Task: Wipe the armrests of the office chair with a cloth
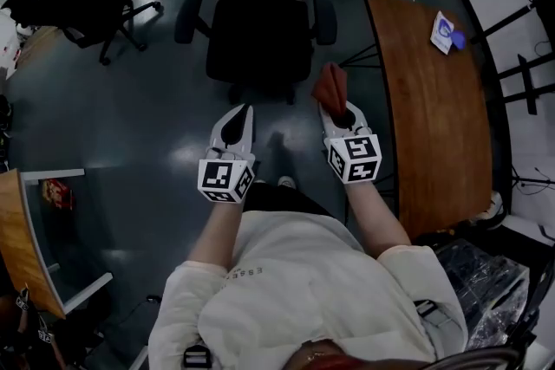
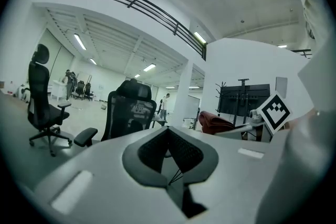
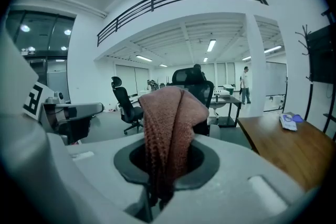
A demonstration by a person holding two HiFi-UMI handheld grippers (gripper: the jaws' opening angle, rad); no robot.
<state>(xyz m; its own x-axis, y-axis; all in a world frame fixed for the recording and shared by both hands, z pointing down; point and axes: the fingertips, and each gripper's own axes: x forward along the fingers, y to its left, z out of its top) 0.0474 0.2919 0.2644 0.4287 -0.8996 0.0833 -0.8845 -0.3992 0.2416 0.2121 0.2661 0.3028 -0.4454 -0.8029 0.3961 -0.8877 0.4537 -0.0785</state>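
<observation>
The black office chair stands ahead of me, with its left armrest and right armrest out to the sides. My right gripper is shut on a reddish-brown cloth, which bunches up out of the jaws just short of the chair's right side. In the right gripper view the cloth fills the middle and hides part of the chair. My left gripper is shut and holds nothing, a little short of the seat. In its own view the left gripper points level at the chair and its armrest.
A brown wooden desk runs along the right, with a small blue-and-white item on it. A second black chair stands at the far left. A wooden shelf unit is at the near left. The floor is dark grey.
</observation>
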